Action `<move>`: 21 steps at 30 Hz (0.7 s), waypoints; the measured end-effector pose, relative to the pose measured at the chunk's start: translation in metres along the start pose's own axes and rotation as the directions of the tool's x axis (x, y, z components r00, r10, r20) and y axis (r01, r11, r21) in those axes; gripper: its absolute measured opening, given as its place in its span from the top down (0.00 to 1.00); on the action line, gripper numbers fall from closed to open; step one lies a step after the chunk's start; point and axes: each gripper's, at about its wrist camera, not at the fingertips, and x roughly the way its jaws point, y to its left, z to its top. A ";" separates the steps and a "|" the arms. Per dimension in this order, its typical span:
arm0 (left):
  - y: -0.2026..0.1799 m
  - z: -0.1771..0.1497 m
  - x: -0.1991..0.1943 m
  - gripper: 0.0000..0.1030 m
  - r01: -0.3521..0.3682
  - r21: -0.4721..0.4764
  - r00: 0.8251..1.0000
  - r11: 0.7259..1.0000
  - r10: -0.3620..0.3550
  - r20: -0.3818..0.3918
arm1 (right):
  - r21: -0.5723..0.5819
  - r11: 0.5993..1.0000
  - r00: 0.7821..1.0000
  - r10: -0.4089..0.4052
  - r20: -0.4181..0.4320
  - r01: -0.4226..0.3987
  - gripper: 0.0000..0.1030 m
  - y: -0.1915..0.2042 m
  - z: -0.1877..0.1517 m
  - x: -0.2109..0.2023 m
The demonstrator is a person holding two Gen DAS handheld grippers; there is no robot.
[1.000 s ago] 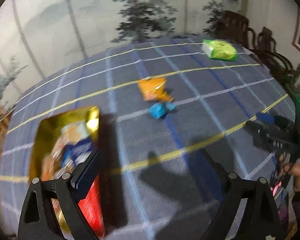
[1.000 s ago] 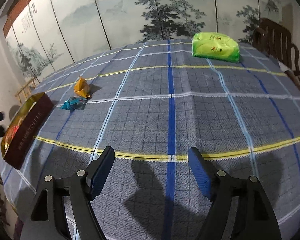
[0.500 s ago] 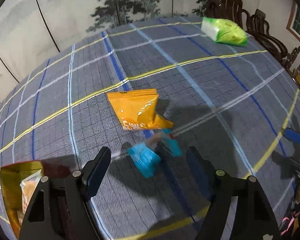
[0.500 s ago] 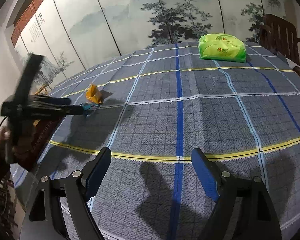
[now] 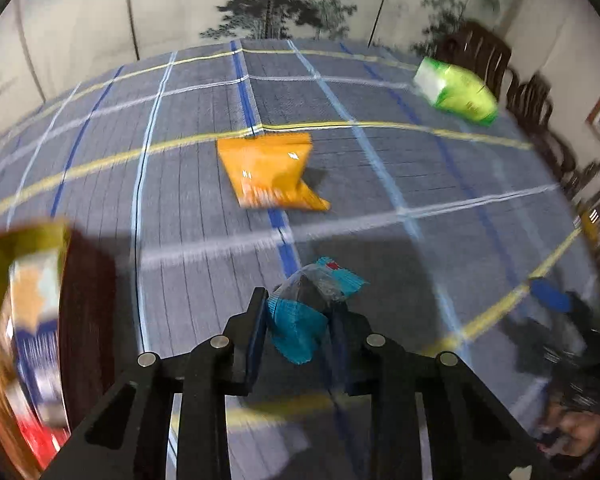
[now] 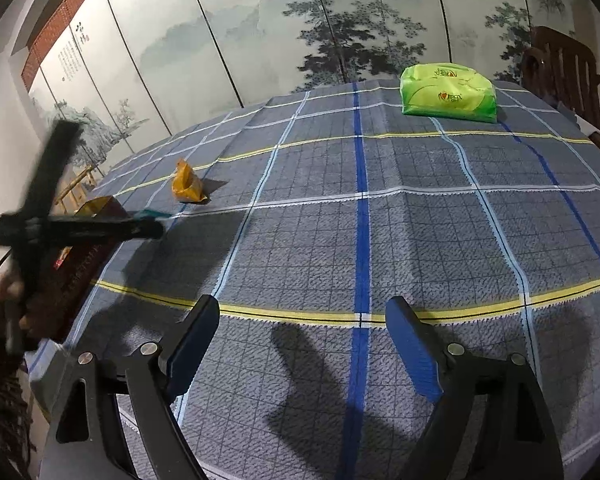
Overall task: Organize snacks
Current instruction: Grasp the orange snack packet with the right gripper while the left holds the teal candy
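L gripper (image 5: 298, 320) clamped on blue snack packet (image 5: 300, 326), lifted above tablecloth (image 5: 204, 248), orange packet (image 5: 270, 172) ahead, snack tin (image 5: 24, 312) to its left; R gripper (image 6: 302, 344) spread wide, holding nothing.

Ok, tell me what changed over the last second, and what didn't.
The left gripper swung from the gold snack box to the blue snack packet, closed on it and lifted it off the cloth. The orange packet, green pack and box stayed put. The right gripper stayed open and empty.
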 end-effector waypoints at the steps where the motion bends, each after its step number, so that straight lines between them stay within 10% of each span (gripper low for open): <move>1: 0.001 -0.008 -0.008 0.74 0.015 -0.018 1.000 1.000 -0.015 0.005 | -0.001 1.000 1.000 -0.008 -0.003 0.008 0.17 0.000 0.000 0.001; 13: 0.007 -0.066 -0.069 0.74 0.050 -0.098 0.999 0.994 -0.048 0.025 | -0.272 0.938 0.977 0.207 -0.059 -0.215 0.17 0.091 0.061 0.077; 21: 0.017 -0.074 -0.098 0.74 0.055 -0.103 0.997 0.993 -0.049 0.061 | -0.417 0.894 0.985 0.130 -0.111 -0.165 0.19 0.146 0.108 0.155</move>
